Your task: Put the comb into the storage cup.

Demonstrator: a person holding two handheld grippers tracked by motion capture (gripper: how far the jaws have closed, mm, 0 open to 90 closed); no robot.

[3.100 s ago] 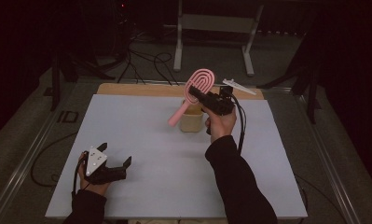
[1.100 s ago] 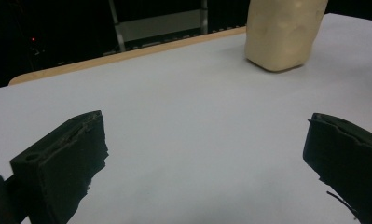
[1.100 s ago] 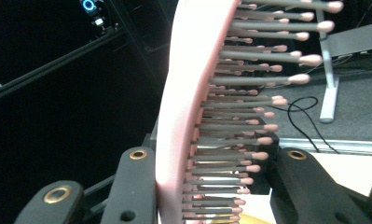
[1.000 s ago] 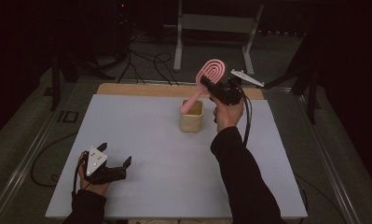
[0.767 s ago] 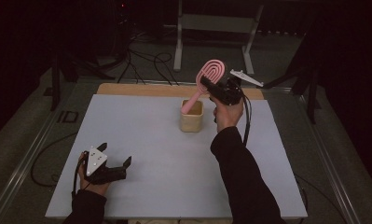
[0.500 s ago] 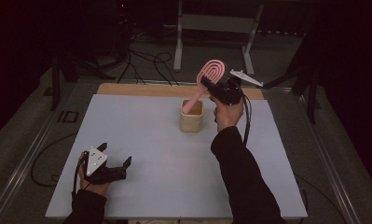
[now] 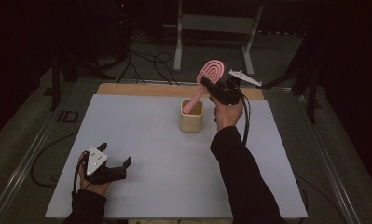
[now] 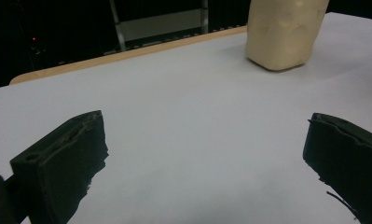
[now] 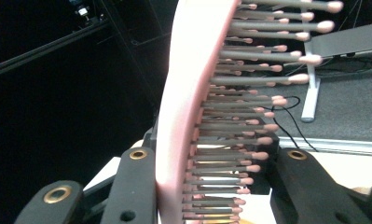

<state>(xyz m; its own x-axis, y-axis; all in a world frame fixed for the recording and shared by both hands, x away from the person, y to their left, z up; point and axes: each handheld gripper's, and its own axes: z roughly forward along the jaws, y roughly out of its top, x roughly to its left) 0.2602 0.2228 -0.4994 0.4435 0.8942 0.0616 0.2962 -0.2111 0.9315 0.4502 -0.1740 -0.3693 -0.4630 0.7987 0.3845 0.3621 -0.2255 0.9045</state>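
Right tool (image 7: 210, 87) is raised above the desk's (image 7: 141, 126) far edge, clamped on the pink brush (image 7: 203, 85) at its head. Right gripper view: brush head (image 9: 183, 112) sits between the jaws, back flat against one jaw, bristle tips pointing at the other; contact on the bristle side can't be confirmed. Brush is tilted, head up, handle running down into the beige cup (image 7: 192, 116); handle end is inside the cup's rim. Can't tell if it touches the bottom. Cup stands upright near the middle of the far edge, just beside the wooden strip (image 7: 141, 89) along that edge.

Left tool (image 7: 121, 165) rests on the desk near the near-left corner, jaws wide apart, holding nothing. Left gripper view: bare white surface between the jaws, cup (image 8: 283, 31) well apart, further across the desk.

Grey plate (image 7: 96, 158) on top of the left tool faces up.
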